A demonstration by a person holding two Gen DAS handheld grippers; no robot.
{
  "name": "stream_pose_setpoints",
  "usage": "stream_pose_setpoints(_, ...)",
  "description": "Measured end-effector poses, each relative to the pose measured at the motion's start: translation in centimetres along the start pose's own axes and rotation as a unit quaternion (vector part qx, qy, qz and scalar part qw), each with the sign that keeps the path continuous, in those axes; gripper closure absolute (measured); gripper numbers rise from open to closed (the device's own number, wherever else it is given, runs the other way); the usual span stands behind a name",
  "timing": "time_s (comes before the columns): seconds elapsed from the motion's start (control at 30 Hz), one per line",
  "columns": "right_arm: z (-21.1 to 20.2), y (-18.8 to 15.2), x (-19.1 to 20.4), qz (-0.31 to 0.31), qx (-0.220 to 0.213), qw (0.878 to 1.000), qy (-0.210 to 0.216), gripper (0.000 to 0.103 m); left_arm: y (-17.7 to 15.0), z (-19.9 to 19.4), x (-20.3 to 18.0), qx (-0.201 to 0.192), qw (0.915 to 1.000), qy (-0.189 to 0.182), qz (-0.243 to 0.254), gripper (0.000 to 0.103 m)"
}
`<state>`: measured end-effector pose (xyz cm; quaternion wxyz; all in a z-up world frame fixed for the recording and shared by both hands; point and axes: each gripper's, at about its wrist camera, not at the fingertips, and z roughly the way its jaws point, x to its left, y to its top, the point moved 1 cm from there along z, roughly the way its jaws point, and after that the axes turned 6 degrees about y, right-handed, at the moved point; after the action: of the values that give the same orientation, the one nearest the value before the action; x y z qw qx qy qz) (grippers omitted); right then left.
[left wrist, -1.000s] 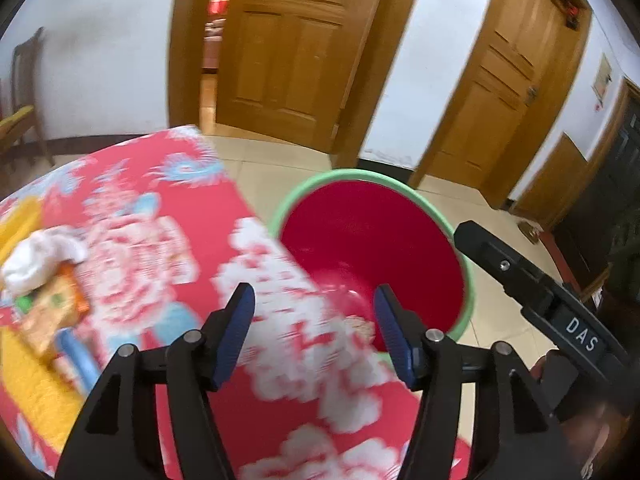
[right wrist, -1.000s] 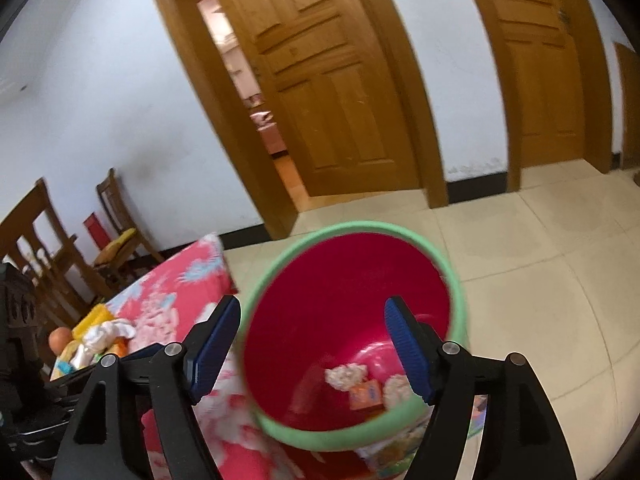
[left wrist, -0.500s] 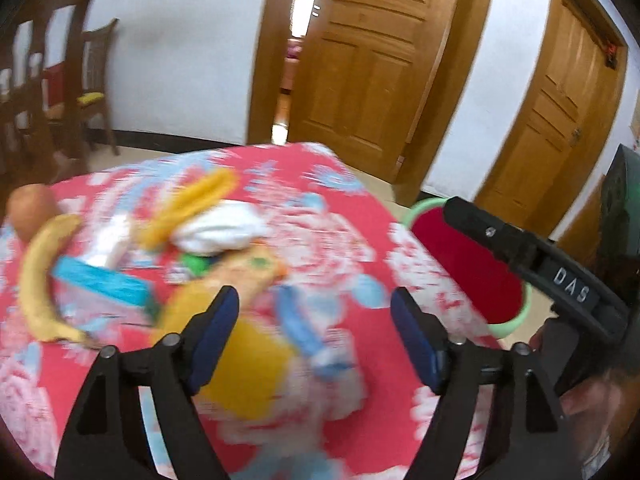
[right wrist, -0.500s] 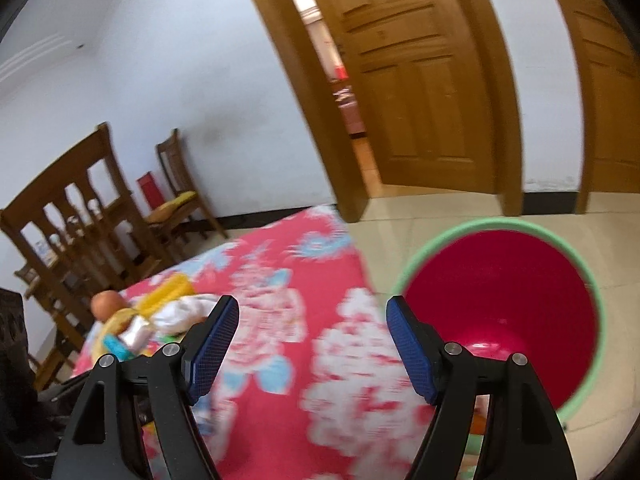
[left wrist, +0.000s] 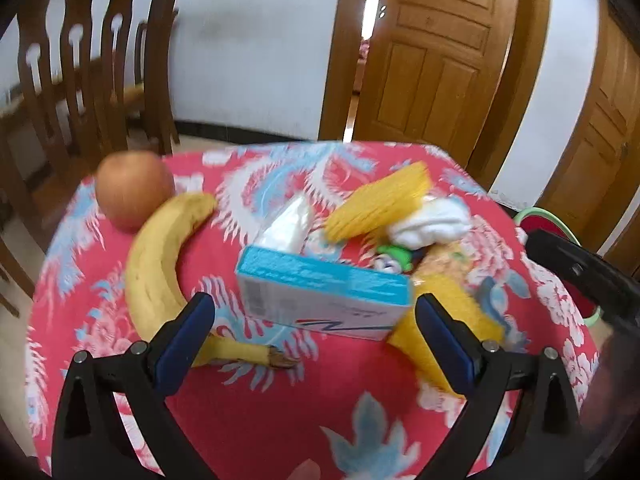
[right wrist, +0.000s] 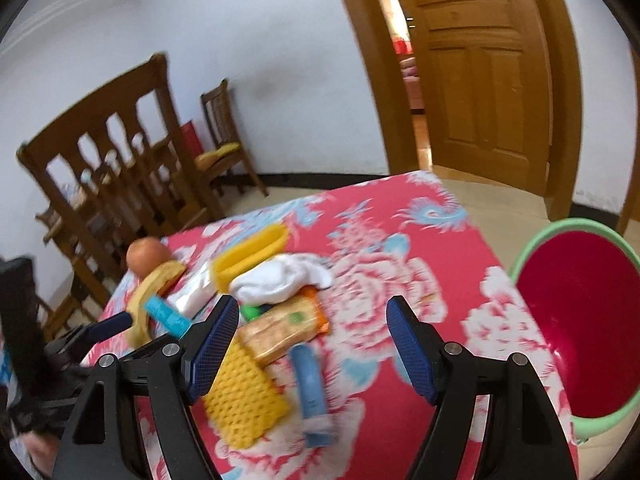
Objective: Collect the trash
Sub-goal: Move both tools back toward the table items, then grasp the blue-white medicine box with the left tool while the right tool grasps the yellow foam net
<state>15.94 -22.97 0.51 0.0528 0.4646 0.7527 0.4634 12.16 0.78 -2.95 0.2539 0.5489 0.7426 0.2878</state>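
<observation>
Tabletop [right wrist: 420,248], red floral cloth, near edge cut off. Left claw [left wrist: 316,340]: jaws spread, just been opening, nothing pinched; tissue box [left wrist: 324,296] beyond them. Right claw [right wrist: 312,348]: spread, empty, above snack wrapper [right wrist: 284,328]. White crumpled trash [right wrist: 280,280] mid-table, partly hiding green item [right wrist: 250,312], blurred. Bin [right wrist: 580,320] beside tabletop, cropped at right.

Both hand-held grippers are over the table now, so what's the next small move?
Probably lower the right hand-held gripper onto the snack wrapper: its jaws stand open and empty, the wrapper lies just ahead between them, and the trash bin waits beside the table.
</observation>
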Motion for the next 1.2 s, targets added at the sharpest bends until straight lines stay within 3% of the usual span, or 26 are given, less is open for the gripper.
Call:
stream_pose_setpoints(0.17,1.1,-0.2,1.1,-0.033,0.017,0.999,-0.023,0.026,0.1,0.9,-0.9,0.011,0.9994,-0.033,0.008,0.004)
stream_pose_setpoints(0.3,1.9,-0.5,0.5,-0.024,0.030,0.999,-0.020,0.026,0.1,0.9,-2.1,-0.005,0.9991,-0.017,0.039,0.004)
stream_pose_setpoints(0.4,1.9,-0.7,0.2,-0.016,0.035,0.999,-0.011,0.026,0.5,1.7,-1.8,0.005,0.9994,-0.029,0.021,0.006)
stream_pose_setpoints(0.47,1.9,-0.6,0.5,-0.016,0.040,0.999,-0.007,0.026,0.7,2.0,-1.3,0.007,0.9996,-0.027,0.008,0.020)
stream_pose_setpoints(0.53,1.8,-0.4,1.2,-0.026,0.038,0.999,-0.003,0.026,0.8,2.1,-0.8,0.011,0.9996,-0.027,0.004,0.046)
stream_pose_setpoints(0.57,1.8,-0.4,1.6,-0.033,0.038,0.999,-0.003,0.026,0.9,2.1,-0.7,0.010,0.9996,-0.025,0.001,0.052)
stream_pose_setpoints(0.63,2.0,-0.5,2.3,-0.045,0.042,0.998,-0.004,0.026,0.9,2.1,-0.7,0.011,0.9999,-0.008,0.006,0.099)
stream_pose_setpoints(0.67,2.1,-0.6,2.6,-0.050,0.045,0.998,-0.004,0.026,0.7,2.4,-0.7,0.021,0.9997,-0.001,0.011,0.100)
stream_pose_setpoints(0.77,2.6,-1.0,3.0,-0.054,0.056,0.997,-0.006,0.026,0.2,2.9,0.0,0.040,0.9988,-0.027,-0.007,0.100)
stream_pose_setpoints(1.13,5.9,-3.9,5.9,-0.105,0.127,0.986,-0.012,0.027,-1.3,0.8,1.8,0.019,0.9982,-0.041,-0.039,0.101)
stream_pose_setpoints(1.2,6.3,-4.3,6.1,-0.112,0.130,0.985,-0.008,0.063,-1.2,0.8,1.8,0.022,0.9981,-0.038,-0.043,0.101)
